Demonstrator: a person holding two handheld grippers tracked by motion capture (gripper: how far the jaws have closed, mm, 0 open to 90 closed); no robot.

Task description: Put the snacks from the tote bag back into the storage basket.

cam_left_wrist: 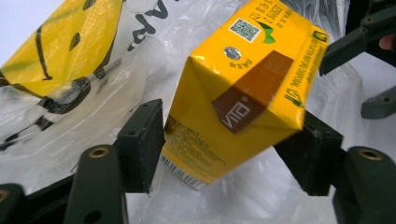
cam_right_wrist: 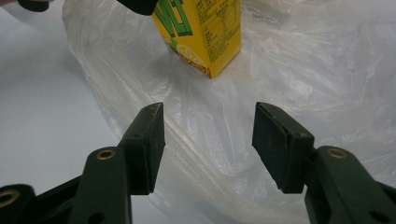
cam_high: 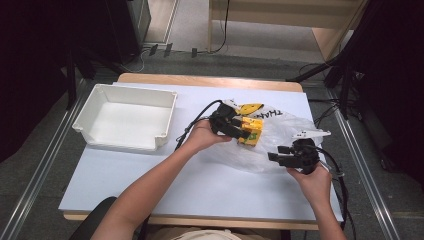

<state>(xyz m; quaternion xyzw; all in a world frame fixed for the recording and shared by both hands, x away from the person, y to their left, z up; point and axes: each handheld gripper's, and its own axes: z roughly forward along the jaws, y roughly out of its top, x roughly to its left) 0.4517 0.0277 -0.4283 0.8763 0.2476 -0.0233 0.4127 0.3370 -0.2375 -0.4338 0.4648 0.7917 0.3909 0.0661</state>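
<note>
A yellow cardboard drink carton (cam_left_wrist: 243,93) with a brown band stands tilted on a crinkled clear plastic bag (cam_high: 272,145) printed with a yellow smiley, right of centre on the white table (cam_high: 200,185). The left gripper (cam_left_wrist: 229,140) brackets the carton, jaws spread wide, the pads at its sides but not visibly pressing. The right gripper (cam_right_wrist: 210,135) hovers open over the bag's near edge, nothing between its pads. A white rectangular plastic tray (cam_high: 100,136) sits well apart at the left.
</note>
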